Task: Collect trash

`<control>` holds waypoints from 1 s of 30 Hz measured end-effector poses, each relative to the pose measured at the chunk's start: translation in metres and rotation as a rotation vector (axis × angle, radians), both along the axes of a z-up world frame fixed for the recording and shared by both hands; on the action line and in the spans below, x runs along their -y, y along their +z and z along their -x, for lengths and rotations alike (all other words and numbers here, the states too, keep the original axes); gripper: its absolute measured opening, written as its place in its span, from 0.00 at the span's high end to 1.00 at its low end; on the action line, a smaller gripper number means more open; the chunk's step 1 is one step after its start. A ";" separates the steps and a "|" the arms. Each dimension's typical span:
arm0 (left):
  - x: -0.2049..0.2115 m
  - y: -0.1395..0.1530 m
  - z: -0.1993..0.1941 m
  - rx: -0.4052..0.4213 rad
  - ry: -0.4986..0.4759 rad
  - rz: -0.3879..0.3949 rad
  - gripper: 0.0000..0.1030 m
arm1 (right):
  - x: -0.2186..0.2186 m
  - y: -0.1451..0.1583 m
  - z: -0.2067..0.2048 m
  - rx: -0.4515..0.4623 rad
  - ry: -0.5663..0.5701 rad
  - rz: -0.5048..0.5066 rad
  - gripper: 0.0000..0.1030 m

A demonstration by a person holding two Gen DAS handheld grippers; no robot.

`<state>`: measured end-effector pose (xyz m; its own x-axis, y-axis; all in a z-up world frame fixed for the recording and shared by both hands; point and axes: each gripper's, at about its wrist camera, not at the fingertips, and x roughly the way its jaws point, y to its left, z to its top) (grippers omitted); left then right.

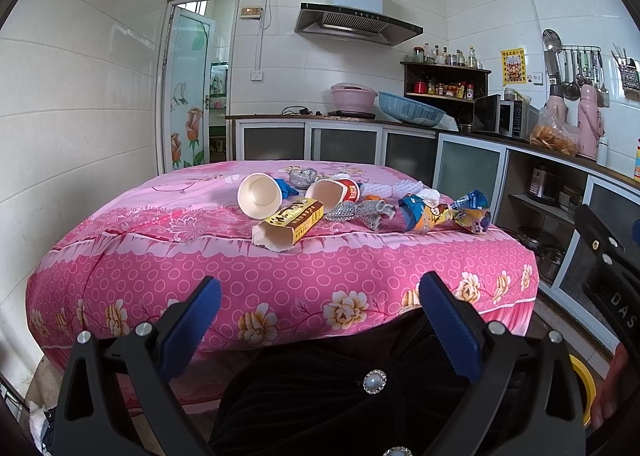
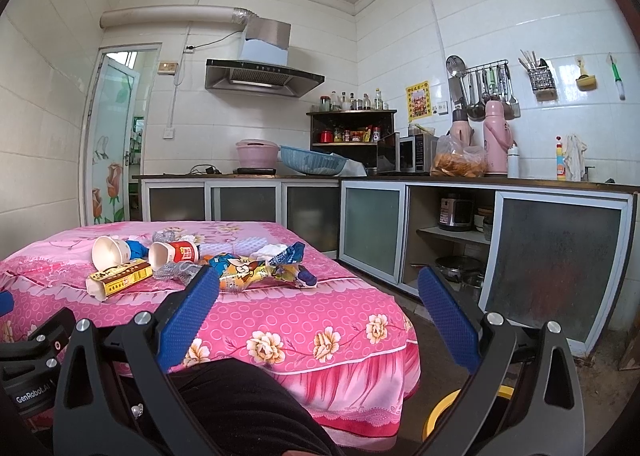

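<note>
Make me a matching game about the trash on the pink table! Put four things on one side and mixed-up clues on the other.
Things:
1. white cup
2. yellow box
3. snack bag
4. left tool

Clues:
A. crumpled, blue and orange, at the right end of the pile
B. open and empty, short of the table
C. on its side, its empty mouth facing the camera
D. lying flat at the front of the pile, one end torn open

Pairs: 1-C, 2-D, 3-A, 4-B
</note>
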<state>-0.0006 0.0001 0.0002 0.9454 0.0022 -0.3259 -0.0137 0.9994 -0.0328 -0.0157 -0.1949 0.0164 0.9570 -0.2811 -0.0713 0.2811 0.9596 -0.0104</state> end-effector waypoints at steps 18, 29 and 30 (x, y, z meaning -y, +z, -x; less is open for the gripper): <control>0.002 -0.013 -0.018 -0.080 -0.055 0.016 0.07 | 0.027 -0.003 -0.025 -0.120 -0.037 -0.109 0.08; -0.029 -0.029 -0.076 -0.247 -0.102 0.160 0.07 | 0.087 -0.027 -0.116 -0.448 0.121 -0.322 0.08; -0.037 -0.028 -0.084 -0.257 -0.122 0.189 0.07 | 0.089 -0.027 -0.126 -0.466 0.154 -0.312 0.08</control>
<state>0.0838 0.0367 -0.0273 0.8217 -0.1890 -0.5376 0.0737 0.9707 -0.2286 0.1108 -0.2841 -0.0107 0.8330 -0.0392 -0.5519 0.1716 0.9666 0.1903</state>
